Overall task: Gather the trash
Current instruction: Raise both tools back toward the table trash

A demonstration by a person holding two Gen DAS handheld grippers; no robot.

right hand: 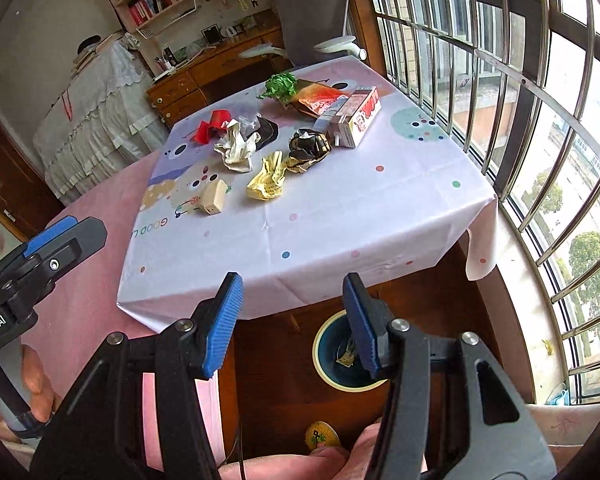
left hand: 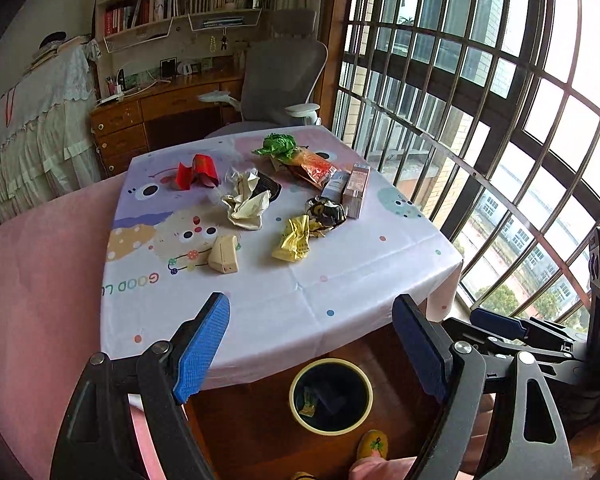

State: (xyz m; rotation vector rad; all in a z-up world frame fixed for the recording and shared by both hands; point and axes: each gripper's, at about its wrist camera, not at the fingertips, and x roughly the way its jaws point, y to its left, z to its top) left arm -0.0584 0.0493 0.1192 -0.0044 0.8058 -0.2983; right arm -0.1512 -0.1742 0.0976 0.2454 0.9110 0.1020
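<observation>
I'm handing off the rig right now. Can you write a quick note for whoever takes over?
Left gripper: open, empty, above the table's near edge.
Right gripper: open, empty, above the bin on the floor.
Bin holds a few scraps already.
Still on the tablecloth: beige carton, yellow wrapper, white crumpled paper, red wrapper, dark wrapper, green paper, orange bag, pink box.
Next, probably: beige carton or yellow wrapper, the nearest.

Crumpled wrappers [left hand: 246, 200] and cartons [left hand: 356, 190] litter the table; bin [left hand: 331, 396] stands below.
</observation>
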